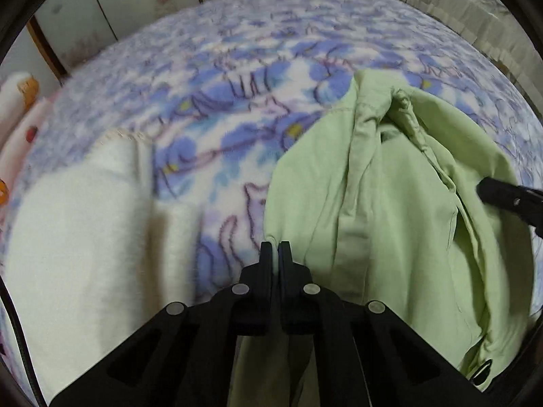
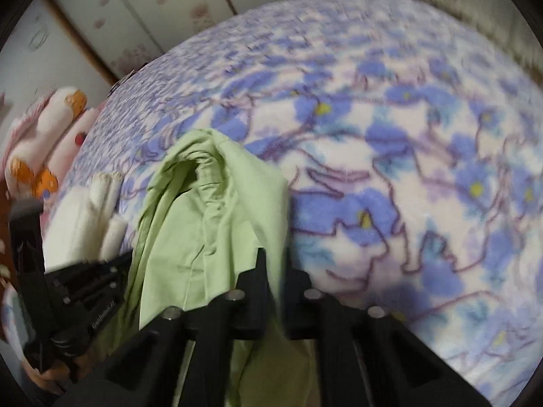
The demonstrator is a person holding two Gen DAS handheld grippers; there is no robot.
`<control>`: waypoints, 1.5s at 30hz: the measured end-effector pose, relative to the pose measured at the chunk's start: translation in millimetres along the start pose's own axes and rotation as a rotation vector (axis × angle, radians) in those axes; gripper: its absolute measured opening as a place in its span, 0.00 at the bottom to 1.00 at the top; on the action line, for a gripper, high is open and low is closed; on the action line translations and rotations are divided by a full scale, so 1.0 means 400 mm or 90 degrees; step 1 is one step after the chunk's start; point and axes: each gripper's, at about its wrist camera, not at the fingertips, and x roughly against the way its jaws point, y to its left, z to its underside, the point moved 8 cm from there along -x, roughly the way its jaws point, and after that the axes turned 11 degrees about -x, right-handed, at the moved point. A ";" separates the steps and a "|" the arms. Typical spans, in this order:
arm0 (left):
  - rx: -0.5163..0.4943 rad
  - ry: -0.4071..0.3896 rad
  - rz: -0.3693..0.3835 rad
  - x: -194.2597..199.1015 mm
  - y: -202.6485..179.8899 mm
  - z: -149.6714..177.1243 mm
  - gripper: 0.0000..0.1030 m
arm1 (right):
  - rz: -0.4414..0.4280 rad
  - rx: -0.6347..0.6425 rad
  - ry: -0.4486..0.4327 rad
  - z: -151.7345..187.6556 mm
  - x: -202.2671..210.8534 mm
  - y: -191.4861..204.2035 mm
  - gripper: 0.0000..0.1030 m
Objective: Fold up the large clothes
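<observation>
Left gripper (image 2: pixel 51 308), lettering unreadable, pinches green garment (image 1: pixel 390 210).

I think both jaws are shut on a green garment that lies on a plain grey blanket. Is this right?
Not quite. The blanket is not plain grey: it is white with blue flowers, as both wrist views show. The rest holds: the left gripper and the right gripper are each shut on the green garment.

My left gripper (image 1: pixel 275 249) is matte black plastic, with flat fingers and four round silver pivot pins across angular linkage arms. My right gripper (image 2: pixel 276 257) matches it. Small white lettering marks the left body.
</observation>
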 end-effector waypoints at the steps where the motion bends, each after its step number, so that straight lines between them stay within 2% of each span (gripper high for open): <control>1: 0.012 -0.014 0.002 0.024 0.006 0.001 0.01 | 0.001 0.014 -0.020 0.002 0.031 0.005 0.05; 5: 0.049 -0.083 0.021 0.169 0.029 0.028 0.00 | -0.041 0.057 -0.079 0.030 0.183 0.024 0.05; 7: 0.051 -0.127 0.019 0.280 0.036 0.063 0.00 | -0.064 0.087 -0.121 0.062 0.284 0.041 0.05; 11: 0.078 -0.223 0.041 0.503 0.055 0.161 0.00 | -0.109 0.171 -0.232 0.195 0.533 0.073 0.05; 12: 0.091 -0.249 0.060 0.562 0.059 0.208 0.00 | -0.112 0.185 -0.247 0.224 0.568 0.078 0.05; 13: 0.096 -0.252 0.069 0.599 0.057 0.255 0.00 | -0.107 0.202 -0.261 0.272 0.609 0.076 0.05; 15: 0.100 -0.239 0.083 0.639 0.048 0.357 0.02 | -0.082 0.234 -0.264 0.376 0.653 0.059 0.14; 17: 0.086 -0.186 0.062 0.640 0.030 0.487 0.03 | -0.017 0.265 -0.223 0.491 0.643 0.011 0.51; 18: 0.083 -0.156 0.048 0.630 0.022 0.558 0.03 | 0.005 0.272 -0.208 0.526 0.635 -0.008 0.54; 20: 0.083 -0.074 0.052 0.592 0.004 0.691 0.05 | 0.051 0.288 -0.170 0.615 0.610 -0.058 0.54; 23: 0.114 0.012 0.057 0.547 -0.005 0.840 0.06 | 0.091 0.282 -0.124 0.723 0.595 -0.125 0.54; 26: 0.157 0.042 0.066 0.542 -0.014 0.934 0.08 | 0.090 0.243 -0.106 0.776 0.613 -0.164 0.54; 28: 0.180 0.045 0.075 0.550 -0.018 0.967 0.10 | 0.078 0.219 -0.100 0.797 0.624 -0.172 0.54; 31: 0.203 0.032 0.082 0.579 -0.025 0.984 0.20 | 0.067 0.197 -0.098 0.822 0.644 -0.169 0.54; 37: 0.207 0.014 0.089 0.609 -0.040 0.981 0.20 | 0.028 0.166 -0.065 0.853 0.658 -0.146 0.54; 40: 0.214 0.002 0.106 0.619 -0.052 0.964 0.21 | -0.004 0.136 -0.031 0.864 0.649 -0.133 0.54; 42: 0.217 -0.003 0.119 0.616 -0.063 0.950 0.26 | -0.038 0.100 -0.002 0.867 0.637 -0.124 0.54; 45: 0.216 -0.013 0.133 0.614 -0.082 0.926 0.42 | -0.068 0.070 0.021 0.865 0.621 -0.107 0.54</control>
